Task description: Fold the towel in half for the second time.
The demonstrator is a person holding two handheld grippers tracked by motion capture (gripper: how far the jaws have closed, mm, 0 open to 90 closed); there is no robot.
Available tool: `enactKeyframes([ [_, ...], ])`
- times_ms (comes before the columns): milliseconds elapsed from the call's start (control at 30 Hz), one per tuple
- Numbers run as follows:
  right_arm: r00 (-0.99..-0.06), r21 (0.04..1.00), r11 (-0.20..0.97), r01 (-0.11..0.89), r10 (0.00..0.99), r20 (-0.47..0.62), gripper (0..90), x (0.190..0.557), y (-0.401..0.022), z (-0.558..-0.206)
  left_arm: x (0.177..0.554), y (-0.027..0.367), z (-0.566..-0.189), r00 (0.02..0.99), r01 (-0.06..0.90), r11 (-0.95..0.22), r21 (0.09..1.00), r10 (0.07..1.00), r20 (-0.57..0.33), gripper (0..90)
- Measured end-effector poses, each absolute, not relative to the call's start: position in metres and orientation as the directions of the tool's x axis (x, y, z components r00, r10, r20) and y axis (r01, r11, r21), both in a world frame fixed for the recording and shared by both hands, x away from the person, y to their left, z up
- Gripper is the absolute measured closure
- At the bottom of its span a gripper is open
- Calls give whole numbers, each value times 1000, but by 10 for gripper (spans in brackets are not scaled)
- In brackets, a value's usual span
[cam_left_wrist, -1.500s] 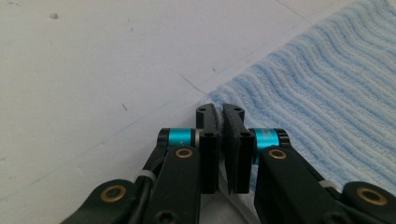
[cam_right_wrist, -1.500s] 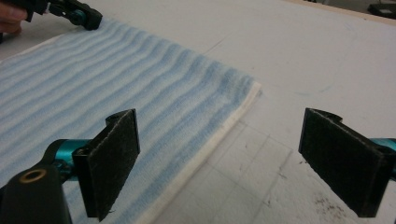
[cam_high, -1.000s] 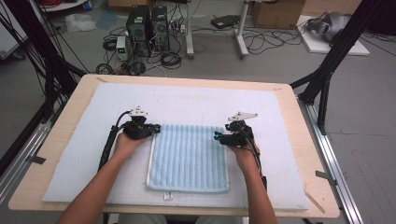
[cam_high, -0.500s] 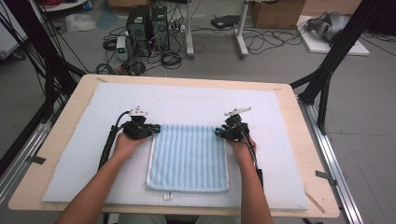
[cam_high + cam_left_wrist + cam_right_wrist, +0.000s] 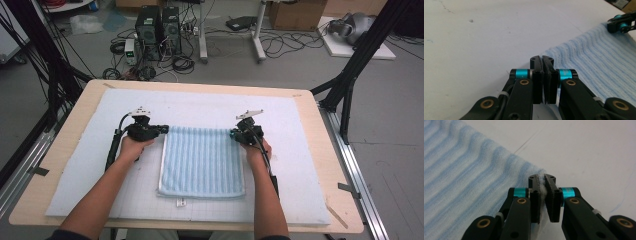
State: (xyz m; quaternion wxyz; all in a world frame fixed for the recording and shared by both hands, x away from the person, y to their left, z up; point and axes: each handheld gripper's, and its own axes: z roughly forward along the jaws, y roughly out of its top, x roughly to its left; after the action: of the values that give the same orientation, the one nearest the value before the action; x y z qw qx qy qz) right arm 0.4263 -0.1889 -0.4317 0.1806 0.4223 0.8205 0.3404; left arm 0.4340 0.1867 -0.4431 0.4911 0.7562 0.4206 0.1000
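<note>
A pale blue ribbed terry towel (image 5: 202, 161) lies flat and square on a white foam mat (image 5: 80, 185) covering a wooden table (image 5: 60, 150); a person's forearms reach in from below, one gripper at each far corner. The left gripper (image 5: 542, 60) sits at the towel's far left corner, jaws pressed together (whether cloth is pinched between them I cannot tell); the right gripper (image 5: 541, 178) has just been closing and now nips a fold of white-blue pile at the far right corner. The towel looks soft, light and limp; it should sag between two held corners, so hems and corners are the best places to take hold.
</note>
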Motion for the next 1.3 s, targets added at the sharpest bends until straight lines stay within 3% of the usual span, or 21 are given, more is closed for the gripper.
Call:
enactKeyframes([
  [233,-511,753,327,571,859,15,835,447,-191,-419,452,184,-430,615,485,-104,868,746,-254,868],
  [467,-525,767,330,550,851,10,826,446,-191,-414,448,188,-429,633,493,-111,863,726,-268,867],
  [733,-567,791,337,510,823,15,823,430,-198,-407,432,189,-413,677,441,-116,890,694,-244,866],
  [1300,-642,829,374,416,767,-24,819,370,-205,-406,374,196,-417,730,383,-105,918,643,-231,866],
])
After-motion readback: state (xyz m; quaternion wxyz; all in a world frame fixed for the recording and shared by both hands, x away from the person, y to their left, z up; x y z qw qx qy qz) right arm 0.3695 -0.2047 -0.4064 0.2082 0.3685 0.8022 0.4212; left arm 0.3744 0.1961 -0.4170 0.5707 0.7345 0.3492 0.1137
